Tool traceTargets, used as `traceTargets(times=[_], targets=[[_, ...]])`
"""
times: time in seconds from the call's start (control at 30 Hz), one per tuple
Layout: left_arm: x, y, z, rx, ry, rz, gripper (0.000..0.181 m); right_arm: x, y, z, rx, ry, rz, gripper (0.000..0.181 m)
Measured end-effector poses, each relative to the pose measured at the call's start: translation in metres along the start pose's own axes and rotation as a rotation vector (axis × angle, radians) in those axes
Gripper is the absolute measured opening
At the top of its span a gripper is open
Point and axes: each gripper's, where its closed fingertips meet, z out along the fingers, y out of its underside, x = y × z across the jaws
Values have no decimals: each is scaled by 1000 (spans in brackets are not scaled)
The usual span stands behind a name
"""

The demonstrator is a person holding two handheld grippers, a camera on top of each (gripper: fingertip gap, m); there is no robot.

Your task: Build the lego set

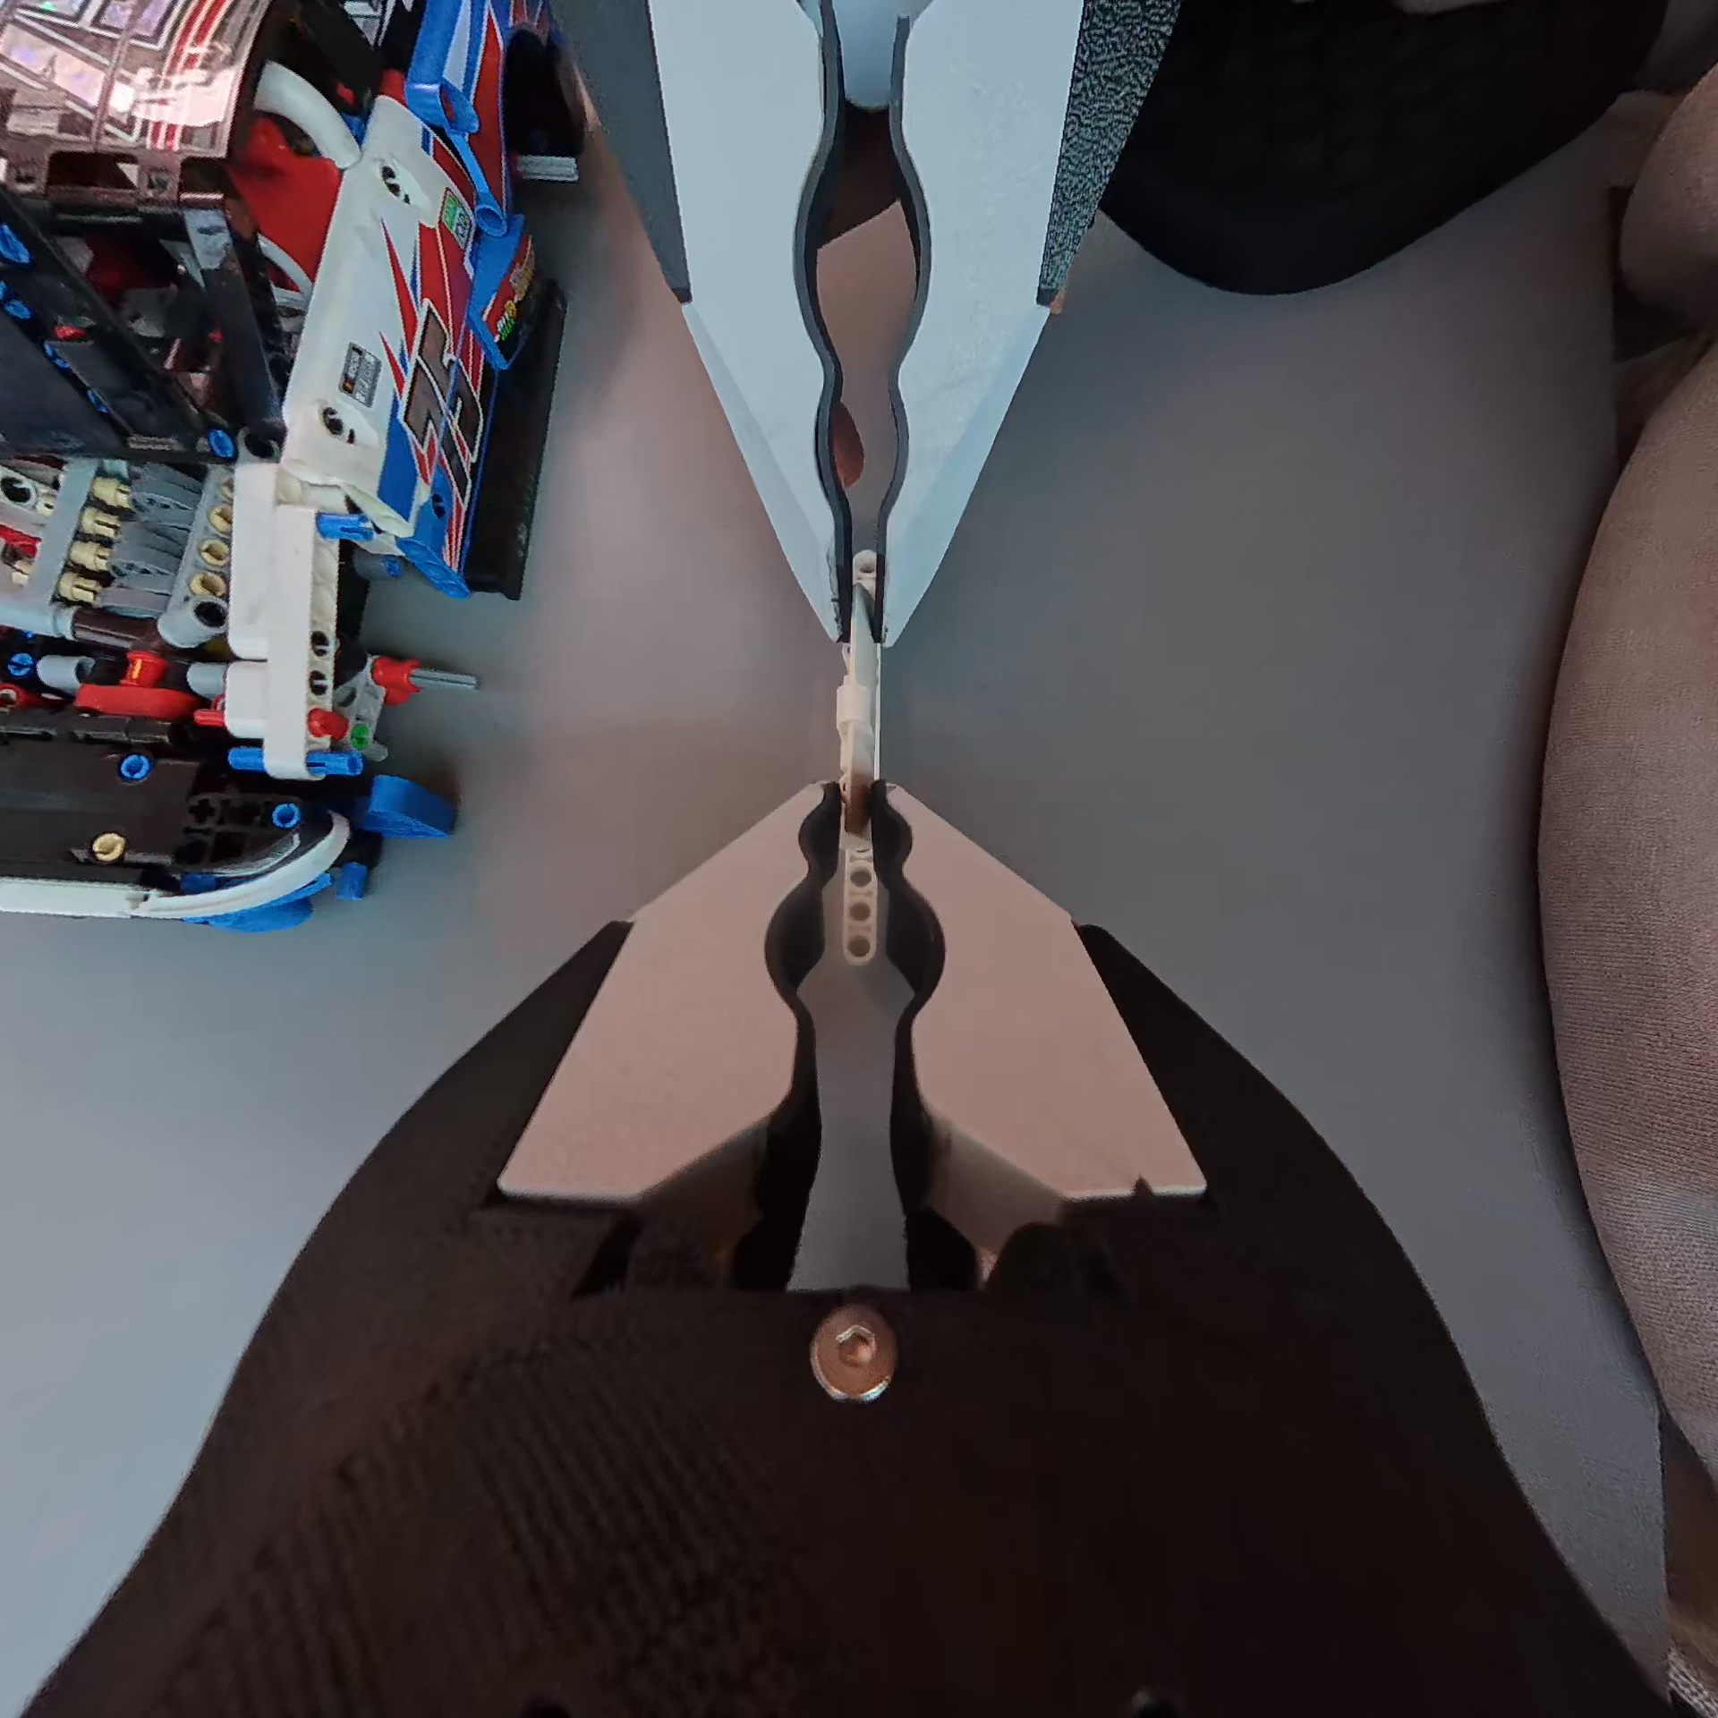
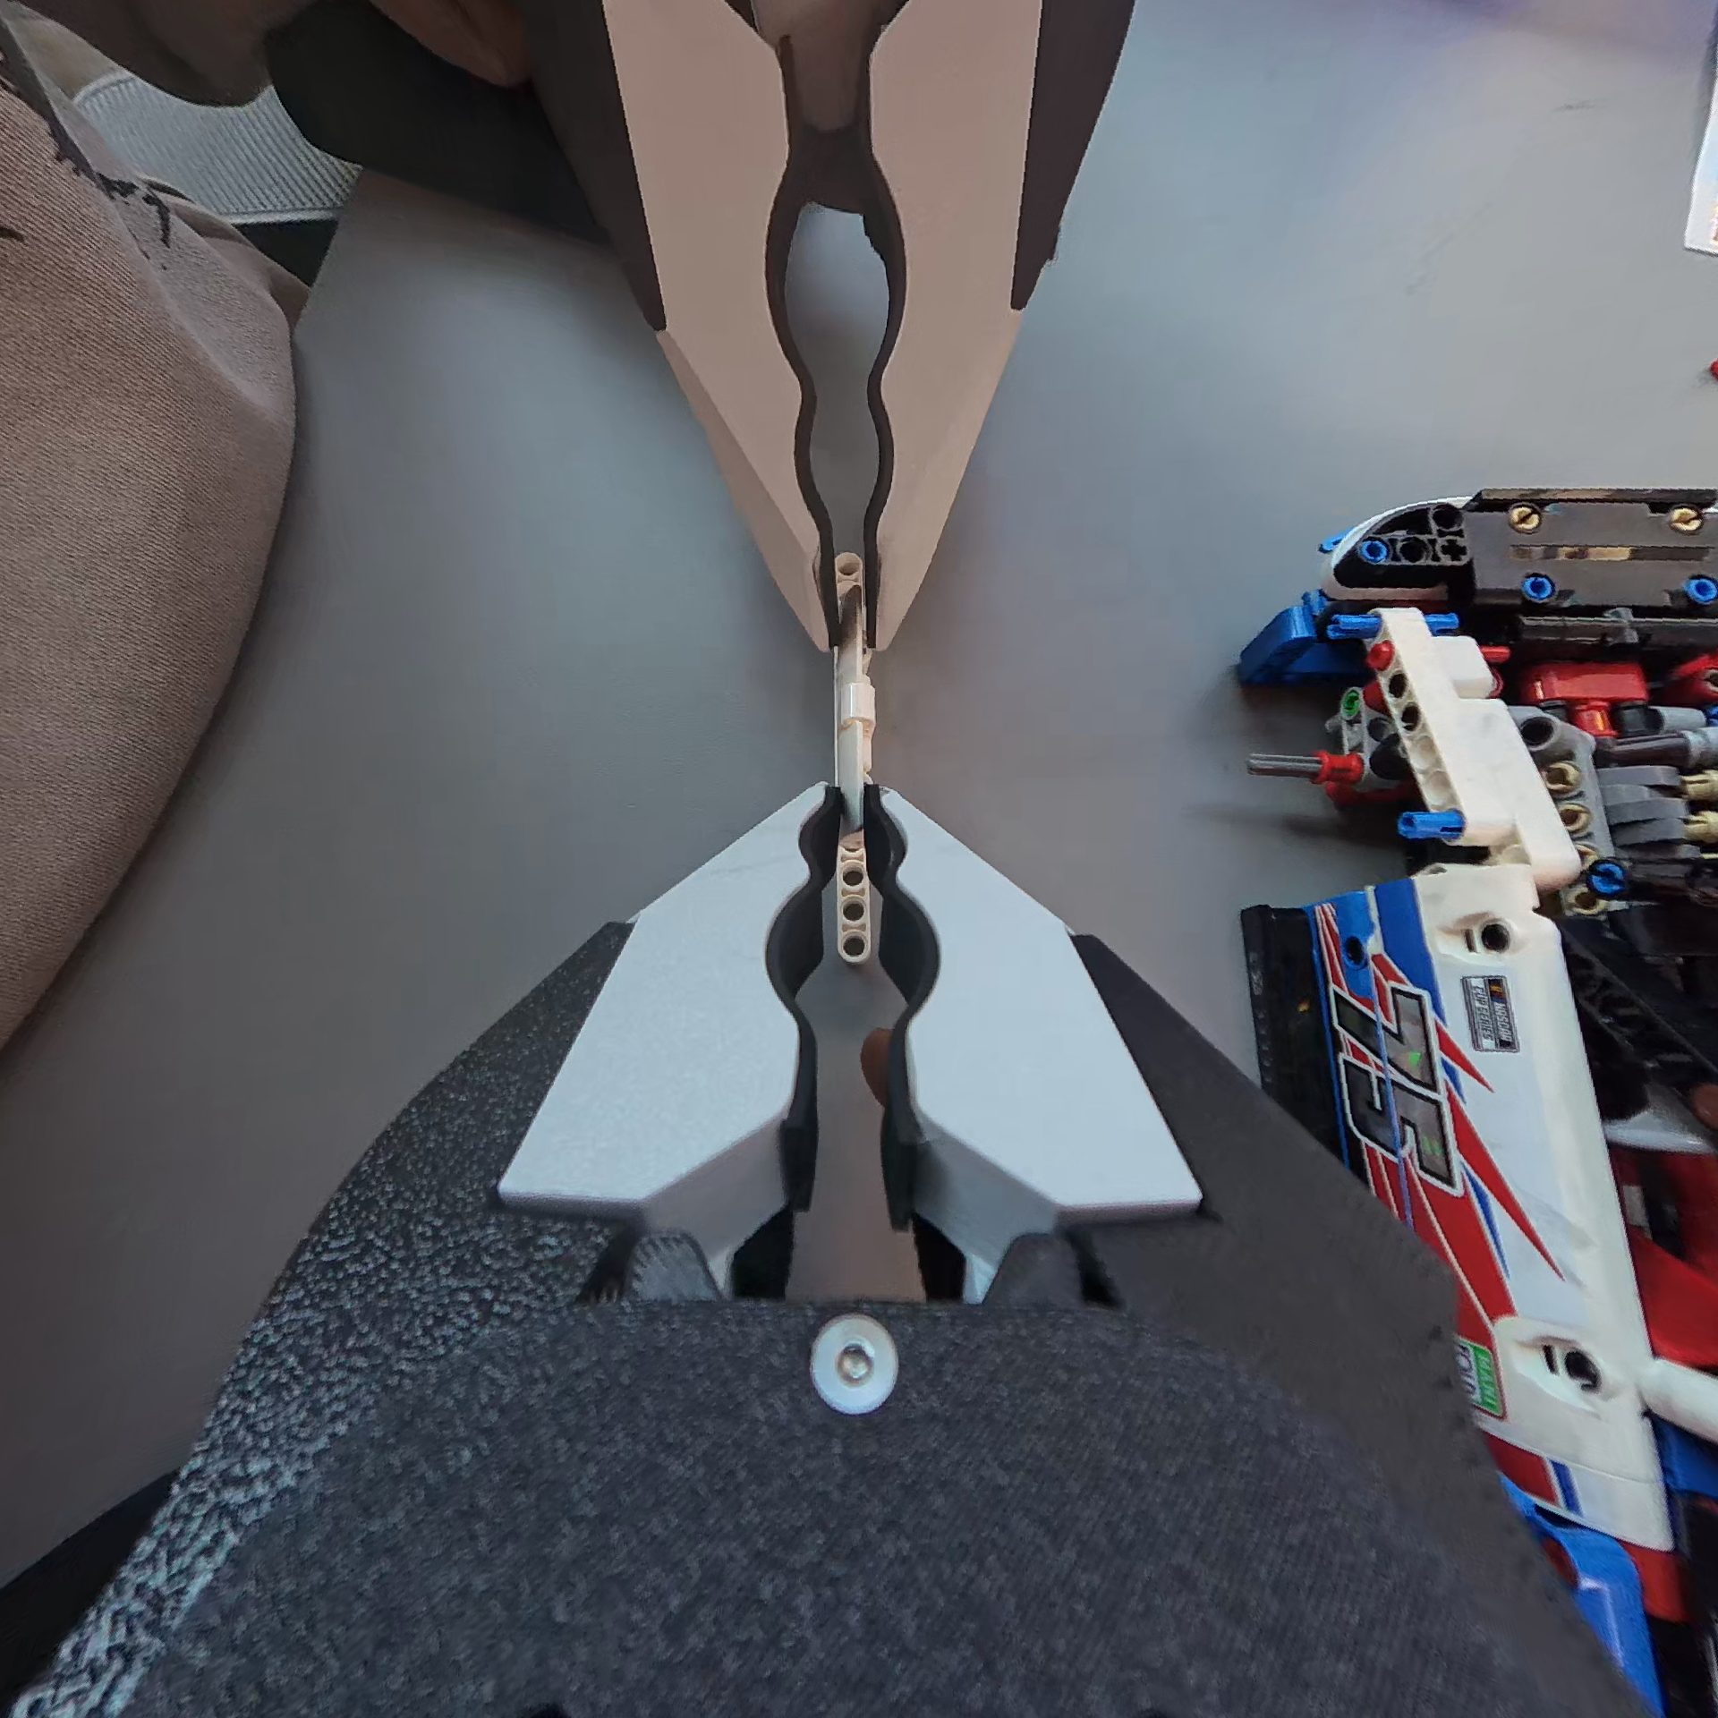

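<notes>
My two grippers face each other tip to tip above the grey table (image 1: 1209, 651). Between them is a thin white Lego assembly (image 1: 860, 707): holed beams joined by a small white connector in the middle. My left gripper (image 1: 857, 801) is shut on one end, where a holed beam (image 1: 859, 911) lies between its jaws. My right gripper (image 2: 851, 801) is shut on the other end (image 2: 853, 906). Each gripper also shows in the other's view, the right (image 1: 863, 632) and the left (image 2: 848, 637). The connector (image 2: 855, 707) sits in the gap between the tips.
The partly built red, white and blue Lego race car (image 1: 279, 558) lies on the table beside the grippers and also shows in the right wrist view (image 2: 1506, 976). A person's brownish clothing (image 1: 1636, 837) borders the table's near side. A paper corner (image 2: 1706, 186) lies far right. My left and right fingertips are right by each other.
</notes>
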Motion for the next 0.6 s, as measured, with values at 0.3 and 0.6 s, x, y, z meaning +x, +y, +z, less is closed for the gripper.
traceTargets(times=[0.3, 0.6], targets=[[-1, 0, 0, -72, -65, 48, 4, 0, 0, 1, -54, 18, -25, 5], [1, -1, 0, -77, -88, 64, 4, -2, 2, 7, -158, 29, -69, 7]])
